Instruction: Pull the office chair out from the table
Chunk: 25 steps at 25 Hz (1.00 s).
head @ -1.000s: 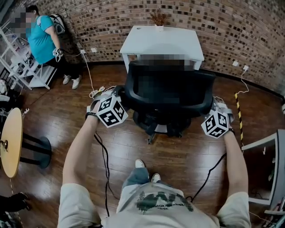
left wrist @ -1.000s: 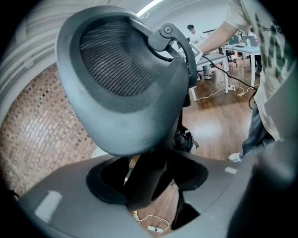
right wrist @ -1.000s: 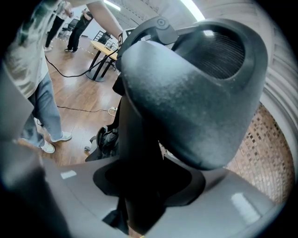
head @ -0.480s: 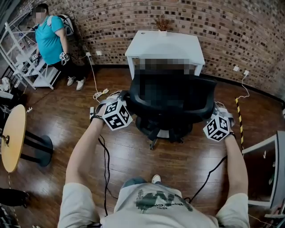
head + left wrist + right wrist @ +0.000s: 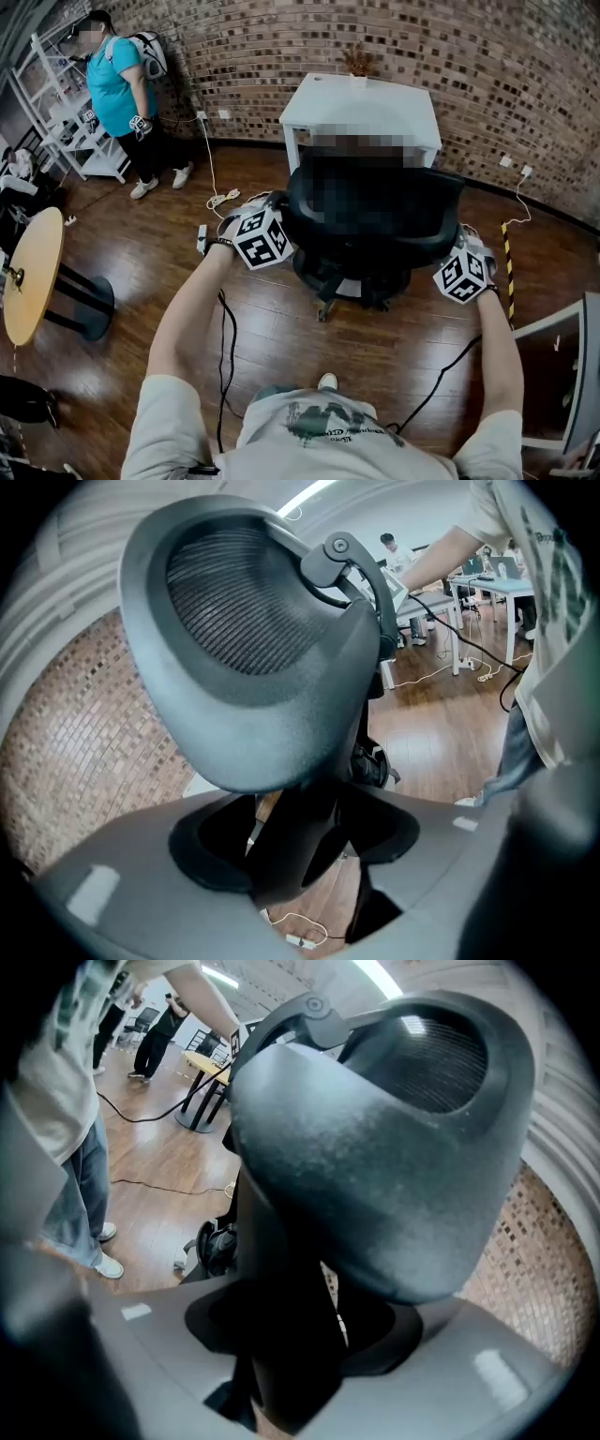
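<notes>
The black office chair (image 5: 375,211) stands just in front of the white table (image 5: 361,103), its backrest toward me. My left gripper (image 5: 286,222) is at the chair's left side and my right gripper (image 5: 450,248) at its right side. In the left gripper view the left gripper (image 5: 300,855) has a dark chair post between its jaws, under the curved mesh back (image 5: 253,649). In the right gripper view the right gripper (image 5: 281,1354) likewise straddles a black post below the back (image 5: 375,1166). The right jaws have just been opening a little, and the post still fills their gap.
A person in a teal shirt (image 5: 112,84) stands by a white shelf (image 5: 56,112) at the far left. A round wooden table (image 5: 28,272) is at the left edge. Cables (image 5: 220,197) lie on the wood floor. A white frame (image 5: 562,328) is at the right.
The chair and both grippers have come a little way toward me, away from the table. The person in teal has shifted along the shelf.
</notes>
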### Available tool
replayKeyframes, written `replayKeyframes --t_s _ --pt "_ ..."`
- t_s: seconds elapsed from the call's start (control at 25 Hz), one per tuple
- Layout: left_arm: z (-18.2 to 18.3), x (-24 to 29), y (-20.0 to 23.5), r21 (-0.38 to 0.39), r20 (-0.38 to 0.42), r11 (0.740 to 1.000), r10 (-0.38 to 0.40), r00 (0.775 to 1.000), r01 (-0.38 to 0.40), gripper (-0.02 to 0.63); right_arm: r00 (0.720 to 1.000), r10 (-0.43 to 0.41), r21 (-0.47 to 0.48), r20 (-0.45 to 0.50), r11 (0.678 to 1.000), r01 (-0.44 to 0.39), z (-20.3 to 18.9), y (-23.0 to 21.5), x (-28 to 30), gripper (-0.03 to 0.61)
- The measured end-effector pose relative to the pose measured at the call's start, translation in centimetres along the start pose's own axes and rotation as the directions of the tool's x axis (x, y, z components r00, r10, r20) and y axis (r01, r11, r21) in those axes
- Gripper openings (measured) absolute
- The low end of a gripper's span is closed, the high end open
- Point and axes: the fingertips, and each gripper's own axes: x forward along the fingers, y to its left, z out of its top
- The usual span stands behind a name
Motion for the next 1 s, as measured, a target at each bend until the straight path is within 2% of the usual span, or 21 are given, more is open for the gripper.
replayKeyframes --t_s 0.16,0.52,0.72,1.0 --pt "0.0 -0.6 0.2 -0.027 0.027 0.999 0.024 0.999 -0.023 0.291 1.000 -0.016 0.030 -0.013 0.999 0.016 0.2 -0.2 -0.1 0.251" --pt "0.0 -2.1 0.9 -0.059 0.062 0.990 0.134 0.989 -0.130 0.290 0.990 -0.141 0.023 -0.023 0.990 0.142 0.6 -1.2 -2.1 0.275" --pt "0.3 -3.9 0.1 -0.058 0.092 0.987 0.153 0.984 -0.148 0.288 0.980 -0.193 0.063 -0.054 0.979 0.196 0.3 -1.0 -3.9 0.275" --pt "0.0 -7.1 -1.6 -0.122 0.143 0.980 0.173 0.975 -0.156 0.266 0.960 -0.260 0.147 -0.109 0.950 0.274 1.4 -0.2 -7.3 0.275"
